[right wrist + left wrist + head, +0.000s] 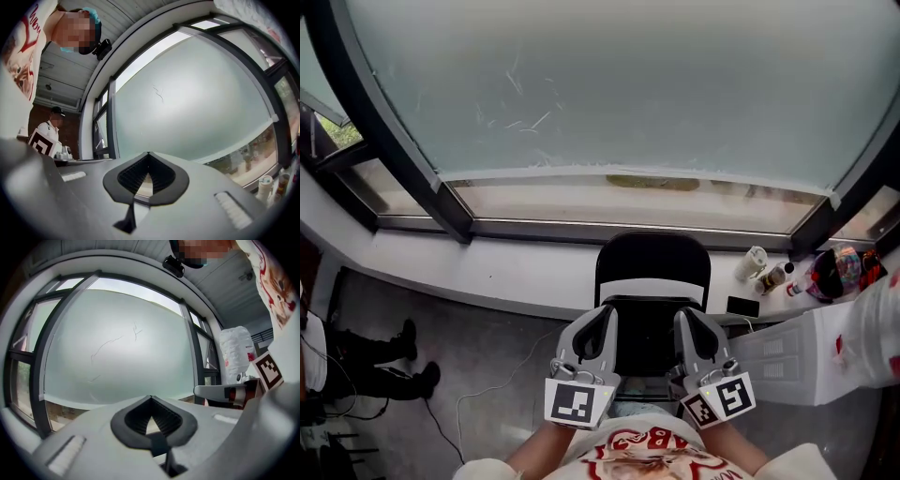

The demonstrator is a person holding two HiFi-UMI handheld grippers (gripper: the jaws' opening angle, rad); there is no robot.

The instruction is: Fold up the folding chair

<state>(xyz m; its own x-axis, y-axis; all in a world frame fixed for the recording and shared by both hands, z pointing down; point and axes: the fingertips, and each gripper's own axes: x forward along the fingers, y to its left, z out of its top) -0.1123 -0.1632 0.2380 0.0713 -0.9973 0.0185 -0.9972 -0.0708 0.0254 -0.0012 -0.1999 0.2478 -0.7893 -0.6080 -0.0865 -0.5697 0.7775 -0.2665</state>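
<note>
Chair: the black folding chair [652, 277] stands open with its seat down, directly in front of the person. Its backrest is toward the white sill [525, 270] under the big frosted window [609, 84].
Left side: the left gripper [602, 321] hangs over the seat's left edge and points at the window. Its jaws are closed tip to tip with nothing between them.
Right side: the right gripper [686, 321] hangs over the seat's right edge. Its jaws are likewise pressed together and empty.
Contact: I cannot tell whether either gripper touches the seat.
On the sill: a white cup [754, 262] and small bottles [775, 277] sit right of the backrest, with a black phone [742, 307] just below them.
Further right: a white cabinet [787, 356].
Floor: dark shoes [401, 361] and a thin cable [478, 394] lie off to the left.
</note>
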